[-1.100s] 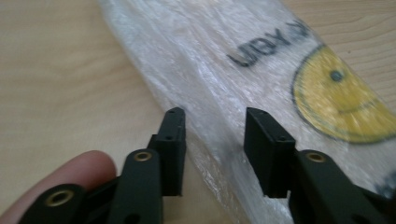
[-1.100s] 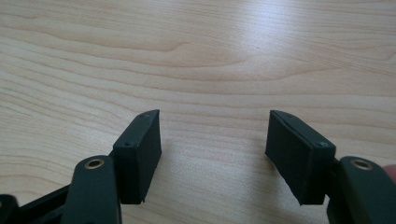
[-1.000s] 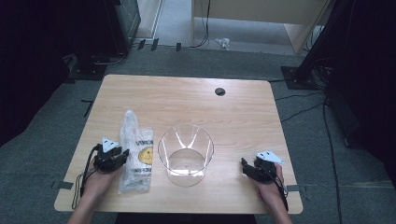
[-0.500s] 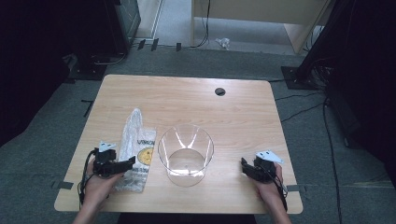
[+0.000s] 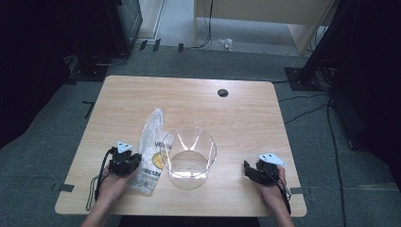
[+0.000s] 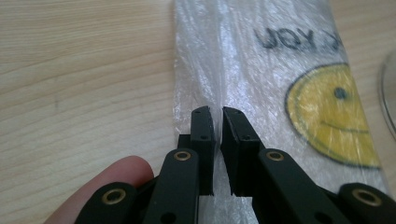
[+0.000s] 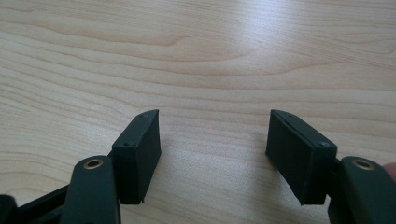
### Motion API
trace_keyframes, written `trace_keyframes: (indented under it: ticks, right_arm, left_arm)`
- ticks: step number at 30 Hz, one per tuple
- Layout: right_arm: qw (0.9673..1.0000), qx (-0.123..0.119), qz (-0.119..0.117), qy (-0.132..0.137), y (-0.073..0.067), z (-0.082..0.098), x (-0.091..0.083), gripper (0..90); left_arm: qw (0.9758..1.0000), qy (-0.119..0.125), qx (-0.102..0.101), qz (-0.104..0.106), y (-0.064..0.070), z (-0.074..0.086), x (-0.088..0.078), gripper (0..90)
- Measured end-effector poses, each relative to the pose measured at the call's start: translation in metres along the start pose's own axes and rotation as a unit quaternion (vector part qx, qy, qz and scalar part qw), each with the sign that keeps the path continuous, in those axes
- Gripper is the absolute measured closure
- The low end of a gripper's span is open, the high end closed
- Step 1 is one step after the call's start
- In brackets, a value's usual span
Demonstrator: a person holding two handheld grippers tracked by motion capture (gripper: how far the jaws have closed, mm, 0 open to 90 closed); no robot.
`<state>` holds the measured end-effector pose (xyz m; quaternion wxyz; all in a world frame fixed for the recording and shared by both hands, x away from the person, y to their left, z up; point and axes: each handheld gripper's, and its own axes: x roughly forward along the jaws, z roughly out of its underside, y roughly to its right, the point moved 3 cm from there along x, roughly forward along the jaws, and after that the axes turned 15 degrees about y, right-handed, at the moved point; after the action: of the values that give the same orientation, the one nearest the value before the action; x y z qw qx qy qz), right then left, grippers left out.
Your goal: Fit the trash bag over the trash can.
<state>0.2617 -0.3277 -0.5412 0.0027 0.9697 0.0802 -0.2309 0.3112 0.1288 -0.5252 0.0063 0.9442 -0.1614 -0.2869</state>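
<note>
— What did the high view give you?

— The plastic bag (image 5: 150,153) lay flat on the table (image 5: 189,99), near the front left corner, its long side running toward the far edge. The clear bowl (image 5: 188,156) stood just beside it, touching or nearly so, toward the front edge. The left gripper (image 5: 128,163) was at the bag's left margin; the right gripper (image 5: 253,171) rested near the front right corner, well apart from both.

— And the left gripper view?

— Its jaws had just been closing, and they stood almost together on a crease of the bag (image 6: 261,79), beside the yellow smiley print (image 6: 334,114). A thin ridge of film seemed to be pinched between the pads, so I'd call that a grip on the bag.

— The right gripper view?

— Jaws spread wide over bare wood (image 7: 196,60), nothing between them.

— So how far along was it?

— Early, I'd judge. The bag had been caught but wasn't lifted or opened, and the bowl was empty. Whatever was meant for bag and bowl remained undone.
</note>
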Motion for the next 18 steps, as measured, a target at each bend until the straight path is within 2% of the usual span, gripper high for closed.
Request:
trace_keyframes:
  ticks: [2,4,5,6,7,8,10,11,14,16,18]
  right_arm:
    - [1.0000,0.001,0.000,0.001,0.000,0.000,0.000,35.1]
    - [1.0000,0.001,-0.001,0.001,0.000,0.000,0.000,35.0]
    - [1.0000,0.001,-0.001,0.002,0.000,0.000,0.000,34.9]
    - [1.0000,0.001,-0.002,0.002,0.001,0.000,0.000,34.9]
    - [1.0000,0.001,-0.003,0.002,0.001,0.000,0.000,34.9]
    - [1.0000,0.001,-0.003,0.002,0.001,0.000,0.000,34.8]
    - [1.0000,0.002,-0.005,0.002,0.001,0.000,0.000,34.8]
    - [1.0000,0.001,-0.004,0.002,0.000,0.000,0.000,35.1]
    - [1.0000,-0.002,-0.003,0.001,0.000,0.000,0.000,35.1]
    - [1.0000,-0.005,-0.003,0.001,-0.001,0.000,0.000,35.0]
    - [1.0000,-0.006,-0.003,0.001,-0.001,0.000,0.000,35.0]
  left_arm:
    - [0.9997,0.008,-0.016,-0.014,-0.008,-0.003,0.003,82.3]
    - [0.9993,0.019,-0.031,-0.006,-0.015,-0.007,0.003,78.8]
    - [0.9992,0.021,-0.034,0.002,-0.016,-0.009,0.003,73.9]
    - [0.9989,0.027,-0.039,0.009,-0.017,-0.012,0.001,56.2]
    - [0.9987,0.030,-0.040,0.008,-0.017,-0.014,-0.001,56.2]
    - [0.9984,0.038,-0.043,0.003,-0.016,-0.017,-0.004,49.1]
    - [0.9987,0.038,-0.031,-0.010,-0.012,-0.022,-0.008,33.7]
    - [0.9993,0.027,-0.026,-0.007,-0.008,-0.023,-0.007,26.1]
    - [0.9999,-0.006,-0.014,0.008,0.001,-0.019,0.001,22.0]
    - [0.9997,-0.022,0.013,-0.002,0.009,-0.013,0.008,21.5]
    - [0.9987,-0.042,0.027,0.005,0.016,-0.009,0.013,22.1]
